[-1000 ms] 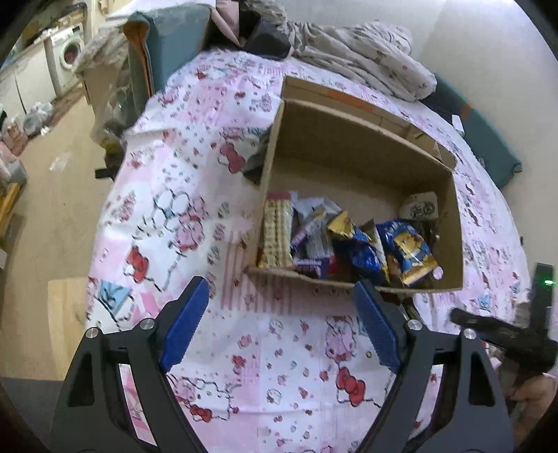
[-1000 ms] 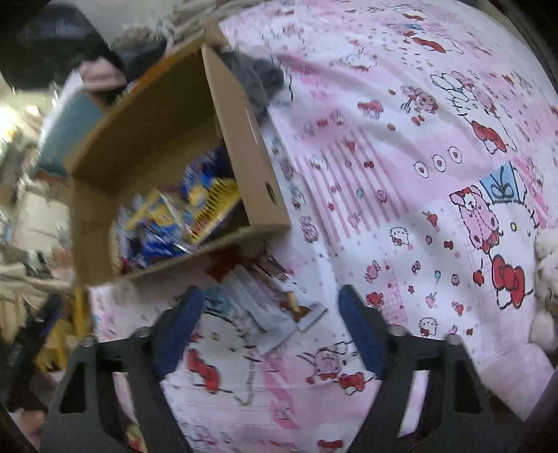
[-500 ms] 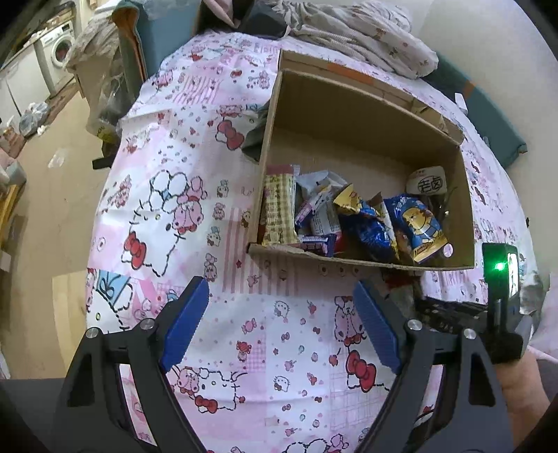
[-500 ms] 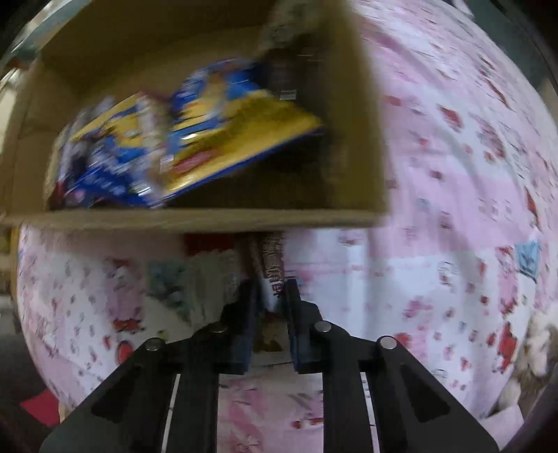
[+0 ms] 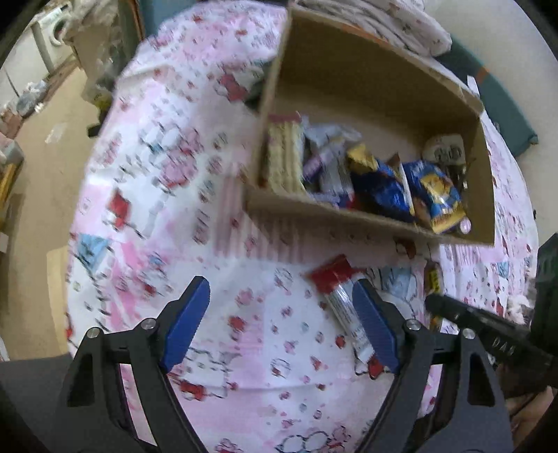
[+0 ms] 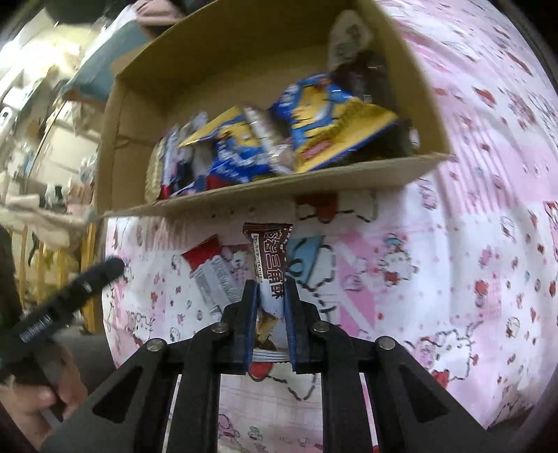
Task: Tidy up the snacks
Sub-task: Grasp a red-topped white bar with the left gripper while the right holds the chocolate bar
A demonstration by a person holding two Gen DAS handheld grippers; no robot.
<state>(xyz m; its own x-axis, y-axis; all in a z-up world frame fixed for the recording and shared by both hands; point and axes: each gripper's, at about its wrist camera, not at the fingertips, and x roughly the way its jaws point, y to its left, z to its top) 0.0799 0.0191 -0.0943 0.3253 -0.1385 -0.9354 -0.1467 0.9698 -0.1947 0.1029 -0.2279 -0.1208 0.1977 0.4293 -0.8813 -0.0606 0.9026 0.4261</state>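
Note:
A cardboard box lies on a pink Hello Kitty cloth and holds several snack packets, among them blue and yellow bags. My right gripper is shut on a brown and white snack bar, held just in front of the box's near wall. A red and silver snack packet lies on the cloth before the box. My left gripper is open and empty, its right finger beside that packet. The right gripper's tip shows in the left wrist view.
The cloth-covered surface drops to a tan floor on the left. Bedding and a teal cushion lie behind the box. The left gripper's finger and the hand holding it show in the right wrist view.
My right gripper has closed on the brown snack bar and lifted it off the cloth. My left gripper has moved right and closer, toward the red and silver packet.

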